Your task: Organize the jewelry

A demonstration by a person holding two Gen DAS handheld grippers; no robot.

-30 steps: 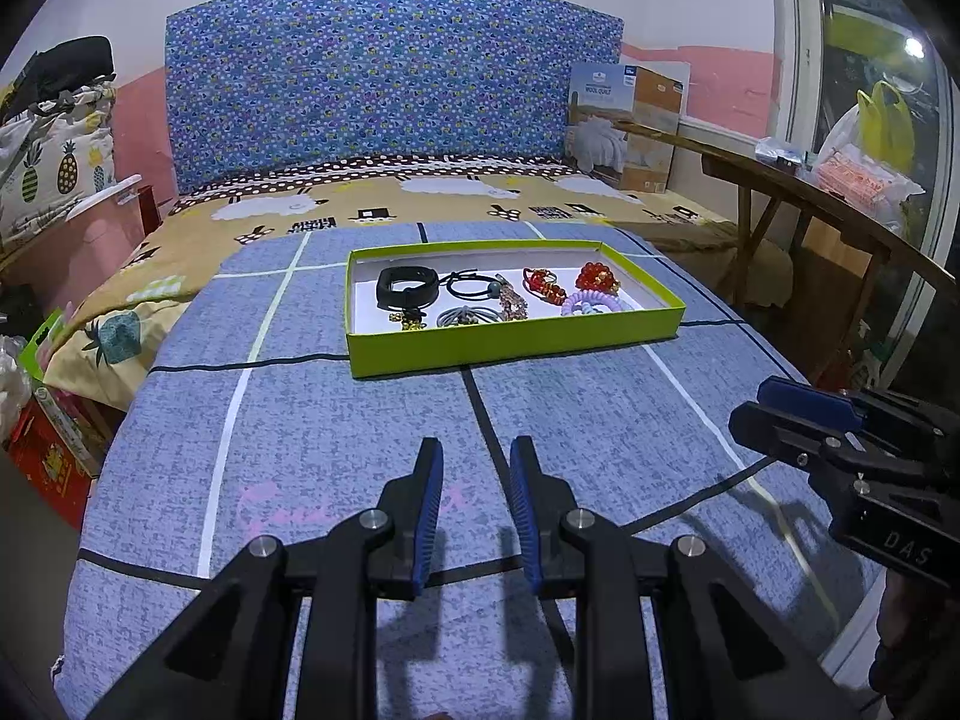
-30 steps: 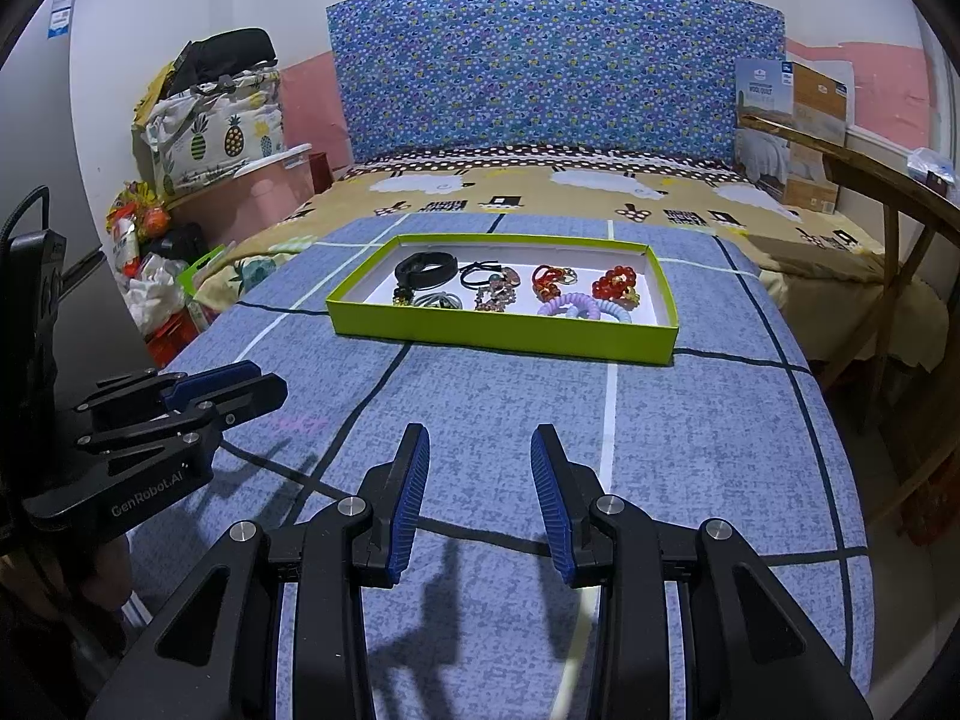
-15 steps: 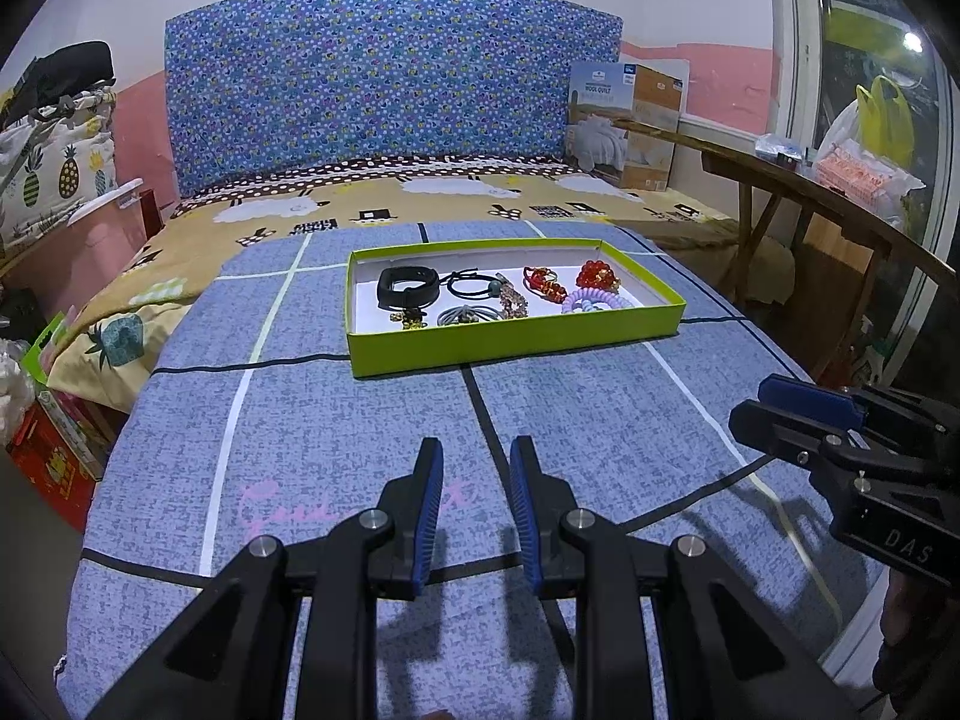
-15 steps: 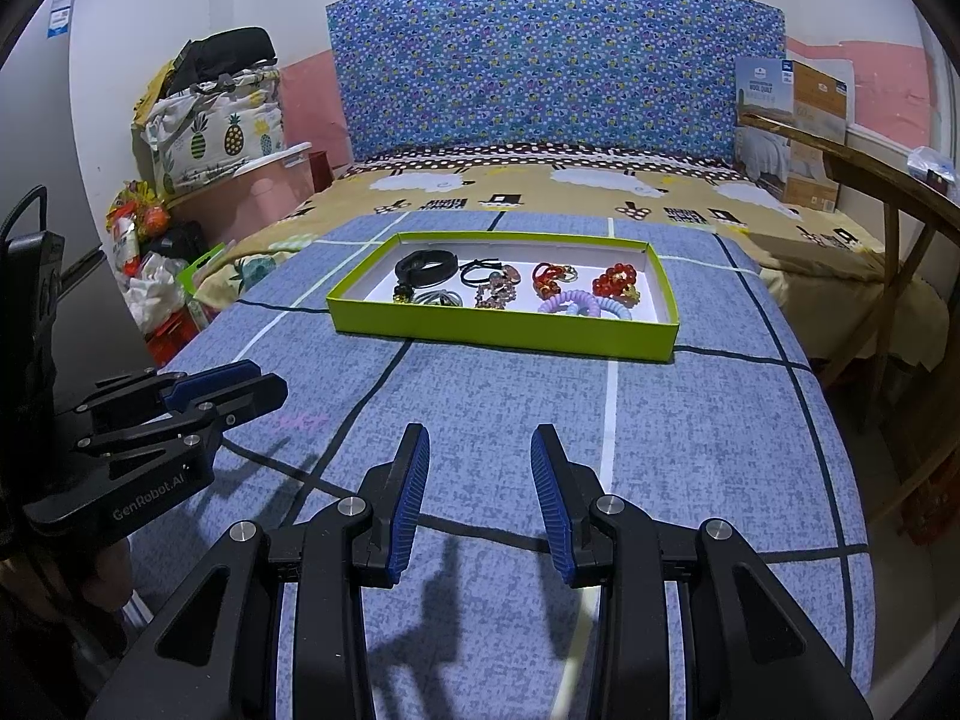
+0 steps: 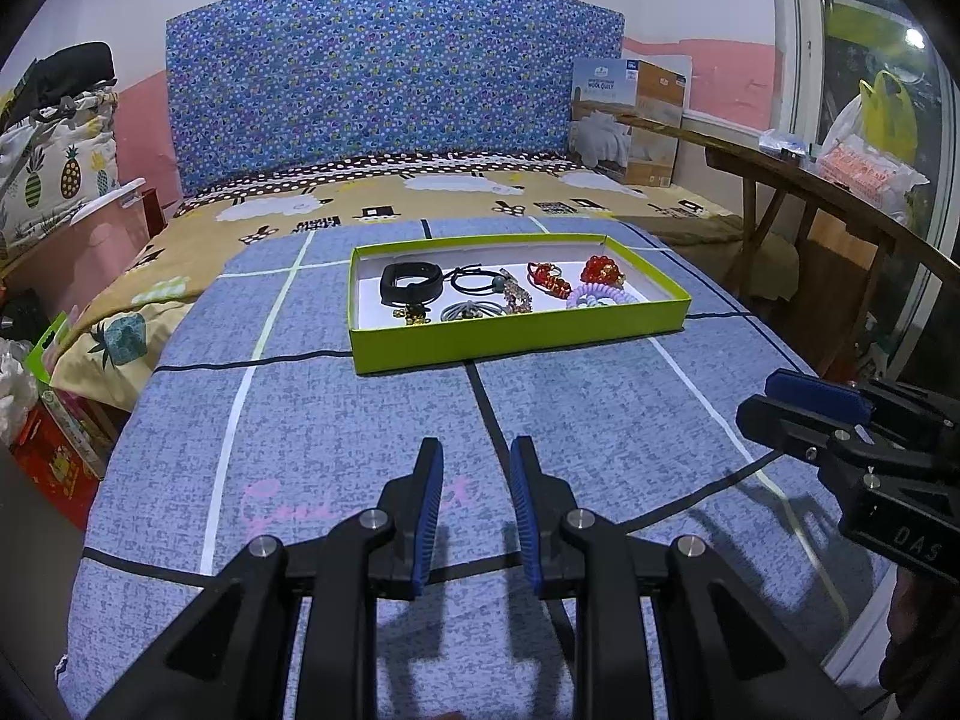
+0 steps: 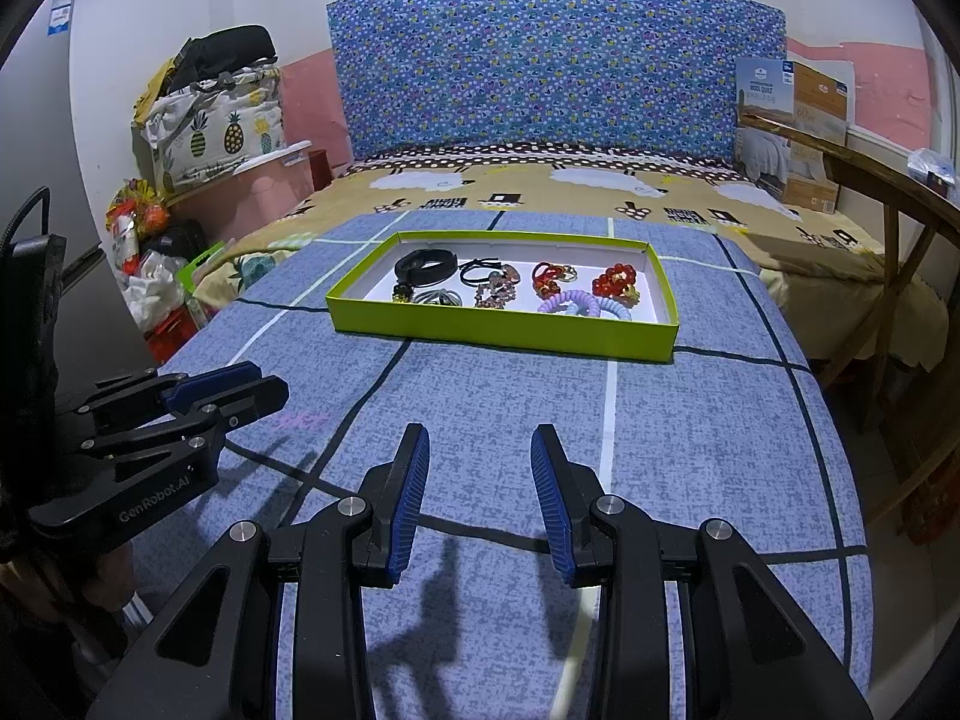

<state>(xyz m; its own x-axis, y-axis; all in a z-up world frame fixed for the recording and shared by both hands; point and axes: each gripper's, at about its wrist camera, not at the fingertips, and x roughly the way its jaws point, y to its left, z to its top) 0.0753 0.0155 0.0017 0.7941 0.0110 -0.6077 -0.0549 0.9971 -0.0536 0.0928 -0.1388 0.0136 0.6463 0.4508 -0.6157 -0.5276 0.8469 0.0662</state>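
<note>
- Against the frames from a second ago, nothing in the scene has shifted: both grippers sit in the same spots over the blue checked bedspread (image 5: 600, 420), and the tray and its contents lie as they did.
- The left gripper (image 5: 474, 468) has its blue-padded jaws parted by a narrow gap with nothing between them, the same gap as before; it points down and forward over the bedspread.
- The right gripper (image 6: 480, 456) has its jaws spread wider, also empty and unchanged; in the left wrist view it shows at the right edge (image 5: 780, 402), beside and apart from the left one.
- The yellow-green tray (image 5: 516, 342) lies well ahead of both grippers on the bedspread, straight in front of the left one and slightly left of centre for the right one.
- Inside the tray, from left to right ahead of the left gripper: a black band (image 5: 411, 285), a black hair tie (image 5: 474, 277), a grey hair tie (image 5: 471, 311), a small gold piece (image 5: 410, 315), a brownish beaded piece (image 5: 517, 297), a red ornament (image 5: 546, 277), a red bead cluster (image 5: 602, 270) and a lilac spiral tie (image 5: 600, 298).
- None of these pieces is touched by either gripper.
- Beyond the tray are the tan sheep-print sheet (image 6: 540, 192) and a blue patterned headboard (image 6: 552, 60).
</note>
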